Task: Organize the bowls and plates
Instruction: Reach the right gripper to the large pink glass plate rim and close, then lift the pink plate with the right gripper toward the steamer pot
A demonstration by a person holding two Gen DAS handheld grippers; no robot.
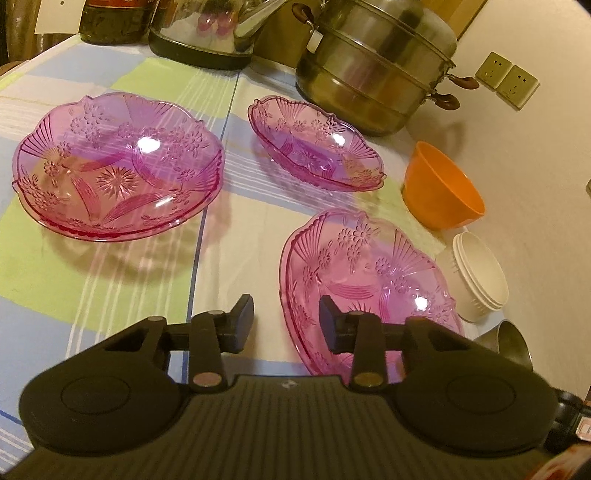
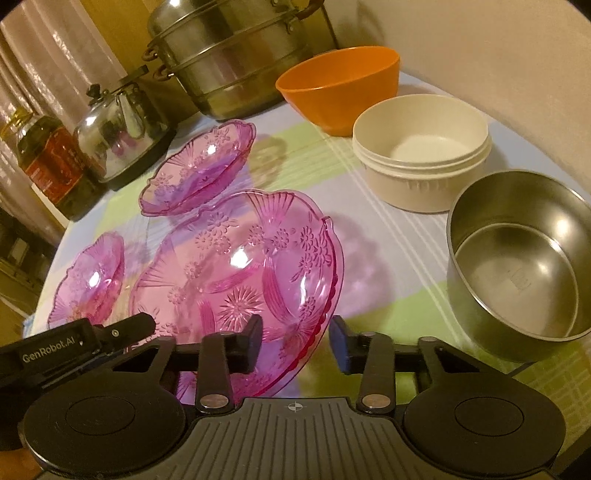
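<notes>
Two claws at work on one dish. Left claw (image 1: 286,325) narrowed to a modest gap, straddling the left rim of the near pink plate (image 1: 369,266): right finger over the plate's inside, left finger outside above the cloth, neither pad visibly pressing on the rim. Right claw (image 2: 297,345) likewise narrow, astride the same plate's near right rim, left finger over the inside, right finger outside, a sliver of space still showing beside the rim. Flat on the table (image 1: 110,295), that plate, nearest of the three.

Outward, from the left wrist view: a second large pink plate (image 1: 118,166) well apart on the left, and a smaller pink plate (image 1: 314,144) farther back, between the two big ones. Right of the small plate, an orange bowl (image 1: 439,184) standing upright; just nearer than it, a white tub (image 1: 476,273) close beside the near plate's right rim. Nearer again, and best seen from the right wrist view, a steel bowl (image 2: 517,273) standing open on the right.

Along the far edge: a tiered steel steamer pot (image 1: 376,66) behind the small plate, a shiny kettle (image 1: 207,33) to its left, then a dark oil bottle (image 2: 48,162). Striped green, blue and cream cloth under everything.
</notes>
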